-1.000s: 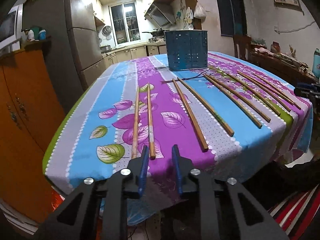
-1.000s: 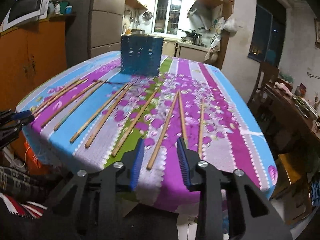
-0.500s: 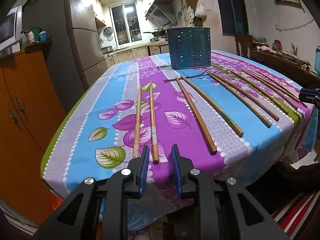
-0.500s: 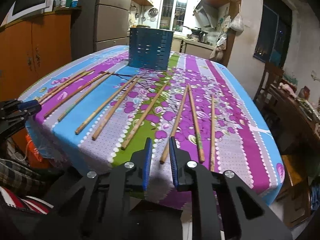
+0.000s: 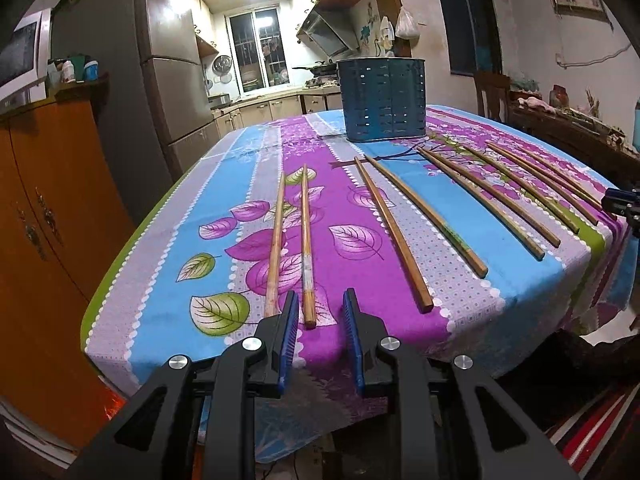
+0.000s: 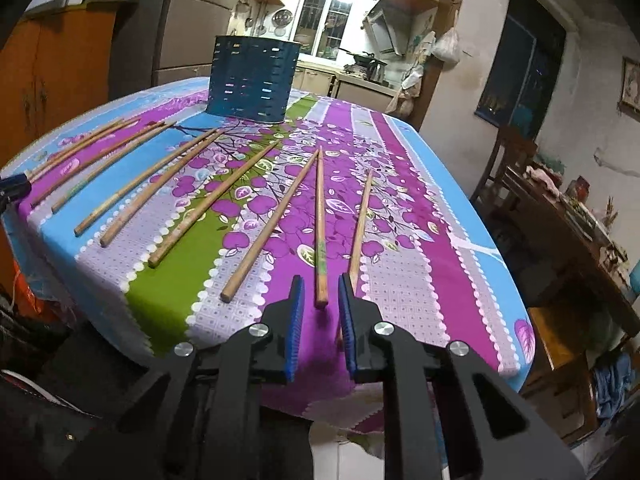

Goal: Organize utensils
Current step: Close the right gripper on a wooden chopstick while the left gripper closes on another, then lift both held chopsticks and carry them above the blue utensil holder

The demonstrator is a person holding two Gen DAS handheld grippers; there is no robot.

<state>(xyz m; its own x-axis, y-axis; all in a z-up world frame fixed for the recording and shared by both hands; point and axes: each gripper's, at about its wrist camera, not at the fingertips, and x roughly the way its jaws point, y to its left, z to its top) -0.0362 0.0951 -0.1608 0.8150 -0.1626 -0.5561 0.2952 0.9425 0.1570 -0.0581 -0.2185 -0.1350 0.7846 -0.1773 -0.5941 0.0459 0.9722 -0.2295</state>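
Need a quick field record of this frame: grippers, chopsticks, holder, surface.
left gripper: open, fingers at the near end of one chopstick
right gripper: open, straddling the end of another chopstick
chopsticks: all loose, fanned flat across the tablecloth
holder: blue, perforated, upright at the far end
holder contents: not visible

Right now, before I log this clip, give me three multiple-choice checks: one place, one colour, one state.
1. The holder stands: A) at the far end of the table B) on the floor C) on the cabinet.
2. Holder colour: A) red B) blue C) white.
3. The right gripper is: A) shut on a chopstick B) open C) out of view.
A: it sits beyond the chopsticks. B: its wall is blue. B: a gap shows between its fingers.
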